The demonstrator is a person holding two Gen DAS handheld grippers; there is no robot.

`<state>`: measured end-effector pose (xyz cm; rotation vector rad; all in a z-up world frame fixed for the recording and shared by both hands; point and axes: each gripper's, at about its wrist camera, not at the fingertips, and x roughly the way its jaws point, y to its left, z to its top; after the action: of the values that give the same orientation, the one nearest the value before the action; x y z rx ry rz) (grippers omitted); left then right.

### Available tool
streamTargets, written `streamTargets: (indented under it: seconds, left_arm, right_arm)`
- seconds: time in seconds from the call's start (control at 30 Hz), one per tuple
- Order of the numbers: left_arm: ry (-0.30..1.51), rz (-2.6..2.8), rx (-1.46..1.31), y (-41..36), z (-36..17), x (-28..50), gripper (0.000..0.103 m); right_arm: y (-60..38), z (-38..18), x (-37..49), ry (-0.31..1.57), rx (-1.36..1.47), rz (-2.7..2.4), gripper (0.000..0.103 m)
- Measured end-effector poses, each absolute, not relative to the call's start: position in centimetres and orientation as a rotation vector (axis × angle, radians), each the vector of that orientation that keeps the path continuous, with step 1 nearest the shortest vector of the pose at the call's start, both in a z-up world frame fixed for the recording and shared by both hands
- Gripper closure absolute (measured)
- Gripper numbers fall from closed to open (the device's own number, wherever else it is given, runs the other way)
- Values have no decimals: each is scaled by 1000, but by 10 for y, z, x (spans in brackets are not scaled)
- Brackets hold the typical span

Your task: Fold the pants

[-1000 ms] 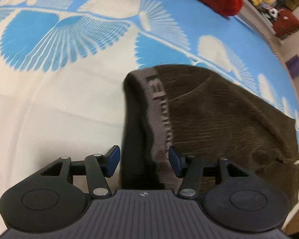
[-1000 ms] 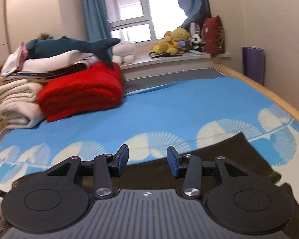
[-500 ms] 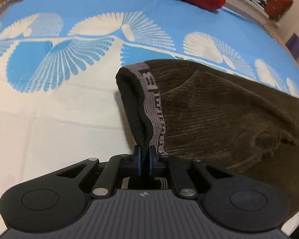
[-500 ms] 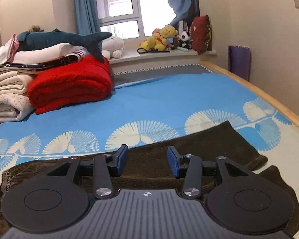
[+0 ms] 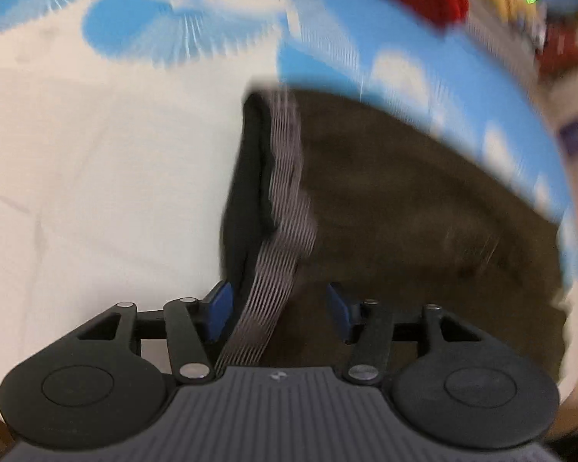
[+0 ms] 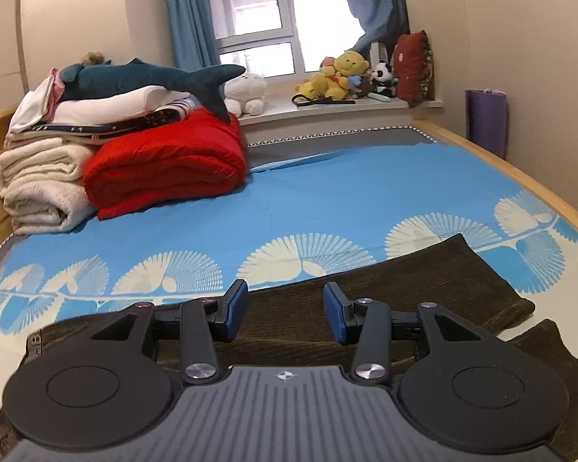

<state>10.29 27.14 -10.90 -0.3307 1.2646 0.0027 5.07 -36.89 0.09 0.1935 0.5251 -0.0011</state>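
Dark brown corduroy pants [image 5: 404, 200] lie flat on the blue and white bed sheet [image 5: 96, 177]. Their grey waistband [image 5: 289, 208] runs up the middle of the blurred left wrist view and passes between the fingers of my left gripper [image 5: 278, 304]. Its jaws are opening, and the pads stand clear of the band on both sides. My right gripper [image 6: 285, 300] hovers open over the pants [image 6: 424, 277] near the leg ends, with nothing between its fingers. The two legs lie apart at the right.
At the head of the bed are a folded red blanket [image 6: 165, 161], a stack of pale blankets [image 6: 38, 188] and a shark plush [image 6: 146, 77]. Soft toys [image 6: 339, 73] line the windowsill. A purple bag [image 6: 485, 119] stands beyond the wooden bed rail [image 6: 520, 177].
Half a second ago my left gripper was shut on the waistband; now it has let go and shifted, blurring its view. The right gripper drifted a little along the pants.
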Motion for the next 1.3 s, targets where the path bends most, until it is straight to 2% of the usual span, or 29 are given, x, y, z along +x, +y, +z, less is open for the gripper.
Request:
streamTargets:
  seconds: [0.1, 0.27, 0.3, 0.33, 0.4, 0.53, 0.67, 0.8, 0.97, 1.03, 1.1, 1.17, 1.3]
  left_arm:
    - [1295, -28, -157, 251, -123, 98, 41]
    - [1397, -13, -26, 245, -150, 96, 42]
    - [1398, -27, -12, 243, -153, 96, 52]
    - [1393, -49, -10, 241, -153, 95, 55]
    - [1385, -52, 54, 237, -151, 93, 76]
    - [1375, -30, 112, 238, -143, 88, 85]
    - [1288, 19, 192, 232, -126, 85, 82]
    - [1159, -125, 134, 218, -102, 76, 82]
    - [1217, -341, 307, 176, -126, 59, 82]
    - [1359, -331, 425, 166, -156, 55, 82]
    - [1346, -377, 569, 155, -164, 42, 86]
    - [1357, -364, 540, 153, -158, 43, 86]
    - [1270, -395, 413, 154, -132, 51, 84]
  right_arm:
    - [-375, -1, 46, 539, 213, -11, 57]
    - [-388, -4, 39, 560, 239, -32, 57]
    - [-390, -5, 38, 560, 238, -36, 57]
    - [-392, -6, 36, 560, 237, -39, 57]
    - [-396, -9, 35, 576, 229, -47, 57]
    - [-401, -13, 33, 593, 212, -61, 57]
    - [-401, -16, 33, 608, 191, -65, 57]
    - [-398, -19, 34, 632, 157, -54, 57]
    - [-392, -24, 35, 659, 106, -41, 57]
    - [-392, -25, 35, 666, 100, -44, 57]
    - [-391, -25, 35, 669, 102, -48, 57]
    - [-392, -25, 35, 669, 105, -49, 57]
    - [-393, -25, 35, 666, 107, -46, 57]
